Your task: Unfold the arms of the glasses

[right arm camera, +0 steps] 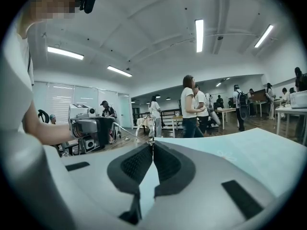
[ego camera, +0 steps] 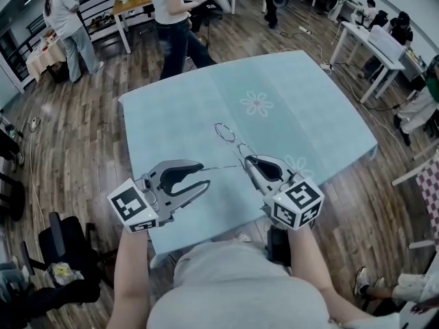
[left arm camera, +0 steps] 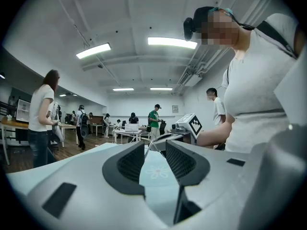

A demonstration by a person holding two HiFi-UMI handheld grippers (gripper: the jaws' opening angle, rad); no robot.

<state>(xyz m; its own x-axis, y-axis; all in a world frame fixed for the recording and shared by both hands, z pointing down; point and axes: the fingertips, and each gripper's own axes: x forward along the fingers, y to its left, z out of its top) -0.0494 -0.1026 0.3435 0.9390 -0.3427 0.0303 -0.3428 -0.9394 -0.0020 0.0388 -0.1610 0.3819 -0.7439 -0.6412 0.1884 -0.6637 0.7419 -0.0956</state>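
Take the flower print (ego camera: 257,103) on the pale blue table (ego camera: 322,115) as your mark. The glasses (ego camera: 224,132), a thin wire pair, are on the side of it nearer you, raised off the cloth, because your right gripper (ego camera: 241,158) has them by the frame. In the right gripper view its jaws are pressed together at the tips on that wire (right arm camera: 152,145). That clamp is your anchor: it fixes the frame so that a pull on one arm swings the hinge instead of dragging the whole pair. From there the arm (ego camera: 221,167) runs out sideways, away from the frame and further from the flower print towards your left gripper (ego camera: 205,174). That gripper points level and straight at the right one, in line with the arm. Its jaws stand apart, and in the left gripper view the fine wire passes between the tips (left arm camera: 154,147) without either pad bearing on it, so it is released, not gripping. By my reading this arm is swung out or nearly so. The second arm is too fine to make out. As for writing, there is none to read: the marker cubes (ego camera: 298,203) carry only black and white square patterns, and the glasses show no brand.
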